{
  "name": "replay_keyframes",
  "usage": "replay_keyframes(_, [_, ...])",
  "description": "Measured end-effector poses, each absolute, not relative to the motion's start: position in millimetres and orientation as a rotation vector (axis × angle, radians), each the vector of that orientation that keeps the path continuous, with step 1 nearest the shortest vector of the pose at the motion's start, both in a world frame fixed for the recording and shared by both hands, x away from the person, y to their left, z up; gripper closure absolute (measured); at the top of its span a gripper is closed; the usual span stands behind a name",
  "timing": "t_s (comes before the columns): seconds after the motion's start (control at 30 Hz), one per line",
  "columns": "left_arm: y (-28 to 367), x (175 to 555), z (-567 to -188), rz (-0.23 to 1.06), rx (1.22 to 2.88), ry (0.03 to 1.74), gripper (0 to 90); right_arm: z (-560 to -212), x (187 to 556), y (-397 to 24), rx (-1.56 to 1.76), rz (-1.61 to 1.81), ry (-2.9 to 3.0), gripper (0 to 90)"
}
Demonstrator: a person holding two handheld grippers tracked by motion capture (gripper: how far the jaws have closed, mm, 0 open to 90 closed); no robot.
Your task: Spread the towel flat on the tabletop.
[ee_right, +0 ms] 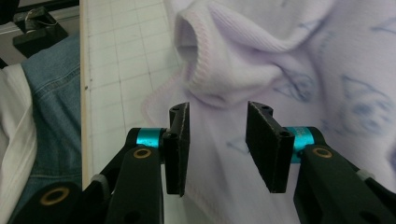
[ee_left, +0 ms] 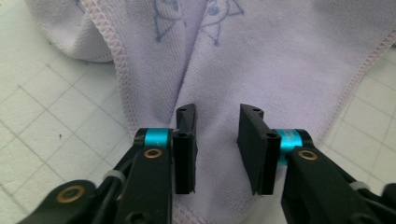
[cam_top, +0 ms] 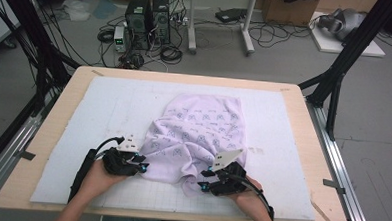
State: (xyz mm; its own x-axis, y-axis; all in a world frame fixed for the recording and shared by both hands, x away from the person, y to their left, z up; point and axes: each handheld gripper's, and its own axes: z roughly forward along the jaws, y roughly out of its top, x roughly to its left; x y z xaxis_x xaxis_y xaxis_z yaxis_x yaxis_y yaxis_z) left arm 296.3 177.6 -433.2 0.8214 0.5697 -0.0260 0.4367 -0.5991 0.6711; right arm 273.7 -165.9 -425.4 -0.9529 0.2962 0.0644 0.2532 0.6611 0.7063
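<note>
High view overhead, forward-down; claw views close, sharing towel [cam_top: 195, 135].

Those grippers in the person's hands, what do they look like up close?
Both the left gripper and the right gripper are black, each with two flat black jaws, turquoise collars and brass-coloured rivets. A pale three-cornered plate sits on top of each, and a black cable trails back along each forearm.

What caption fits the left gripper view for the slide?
Left gripper, fingers apart, poised over the hemmed lilac printed towel on the gridded mat.
</note>
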Motion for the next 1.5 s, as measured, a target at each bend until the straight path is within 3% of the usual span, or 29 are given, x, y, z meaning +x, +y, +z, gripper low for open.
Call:
replay_keyframes(0.13, [178,297,-434,0.261,2.299,0.727,72.7,-431,277,-152,0.452,1.180,2.831,61.0])
replay_keyframes(0.3, [177,296,-434,0.276,2.304,0.712,77.4,-440,278,-146,0.437,1.148,2.852,70.0])
replay_keyframes(0.4, [175,295,-435,0.277,2.304,0.700,84.9,-440,278,-149,0.426,1.163,2.854,81.9])
replay_keyframes(0.53, [175,292,-433,0.269,2.312,0.695,87.4,-439,279,-151,0.387,1.177,2.890,86.1])
replay_keyframes(1.3, [202,212,-385,0.233,2.230,0.596,87.5,-391,216,-203,0.221,1.336,2.866,86.7])
replay_keyframes(1.37, [202,208,-381,0.250,2.226,0.593,79.2,-386,213,-209,0.212,1.379,2.841,82.0])
replay_keyframes(1.47, [201,214,-381,0.285,2.217,0.625,53.6,-383,221,-214,0.270,1.376,2.813,75.7])
replay_keyframes(1.5, [200,219,-383,0.275,2.204,0.628,52.0,-383,223,-213,0.287,1.372,2.810,74.1])
